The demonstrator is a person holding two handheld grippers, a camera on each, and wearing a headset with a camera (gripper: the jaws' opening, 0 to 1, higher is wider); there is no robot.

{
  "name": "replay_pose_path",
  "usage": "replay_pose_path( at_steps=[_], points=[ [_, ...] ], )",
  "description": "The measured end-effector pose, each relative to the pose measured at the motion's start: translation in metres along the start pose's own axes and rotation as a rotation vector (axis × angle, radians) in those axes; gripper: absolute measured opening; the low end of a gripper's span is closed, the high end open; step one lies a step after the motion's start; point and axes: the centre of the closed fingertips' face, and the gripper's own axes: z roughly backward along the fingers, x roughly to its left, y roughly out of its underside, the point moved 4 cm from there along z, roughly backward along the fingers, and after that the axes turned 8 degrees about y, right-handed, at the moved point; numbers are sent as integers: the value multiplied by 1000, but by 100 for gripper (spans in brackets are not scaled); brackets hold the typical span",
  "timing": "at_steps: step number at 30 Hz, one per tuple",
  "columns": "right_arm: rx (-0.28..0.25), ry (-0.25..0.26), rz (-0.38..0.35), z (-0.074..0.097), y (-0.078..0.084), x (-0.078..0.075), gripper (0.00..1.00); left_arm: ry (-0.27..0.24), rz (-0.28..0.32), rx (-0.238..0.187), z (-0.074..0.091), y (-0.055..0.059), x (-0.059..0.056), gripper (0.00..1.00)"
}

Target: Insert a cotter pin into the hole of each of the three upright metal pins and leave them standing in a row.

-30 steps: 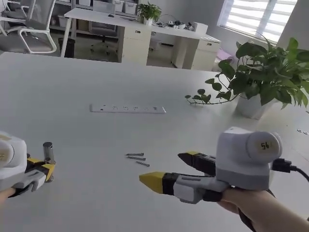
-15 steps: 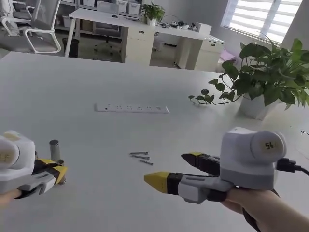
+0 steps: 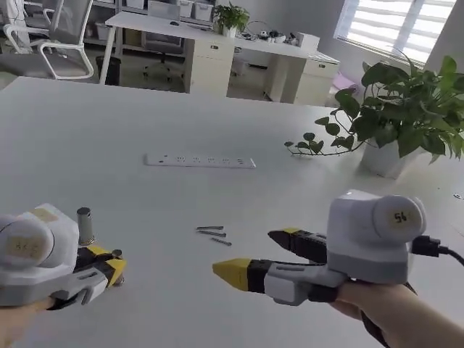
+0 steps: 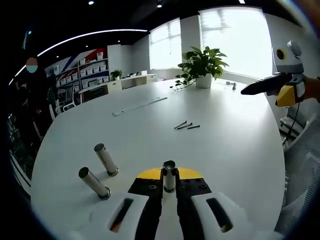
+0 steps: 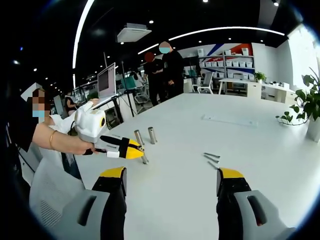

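metal pin [image 4: 169, 175] clamped upright between the closed jaws of the left gripper [image 4: 169, 187] | second pin [image 4: 106, 160] and third pin [image 4: 94, 183] stood free at its 9–10 o'clock | cotter pins [image 4: 186, 125] laid together on the table [image 4: 235, 150] at 1 o'clock, untouched | right gripper [image 5: 172, 173] held wide open, nothing gripped

Three metal pins [image 4: 106, 159] and three cotter pins [image 4: 186, 125].

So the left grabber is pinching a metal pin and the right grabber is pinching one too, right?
Not quite. The left gripper does pinch a metal pin, but the right gripper holds nothing: its jaws stand wide apart with only bare table between them, as the right gripper view shows.
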Motion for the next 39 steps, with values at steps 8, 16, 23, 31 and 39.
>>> replay_pose_path(
  at_steps=[8, 16, 23, 31, 39],
  points=[
    [1, -4, -3, 2, 3, -1, 71, -23, 24, -15, -8, -5, -16, 7],
    [4, -18, -3, 1, 3, 2, 71, -37, 17, -20, -19, -10, -29, 7],
    [4, -22, 1, 1, 4, 2, 71, -32, 45, -19, -31, -8, -31, 7],
    [5, -15, 1, 3, 5, -1, 71, -21, 39, -18, -35, -7, -34, 7],
    [1, -16, -1, 1, 4, 0, 71, -19, 46, -19, -38, -8, -32, 7]
  ],
)
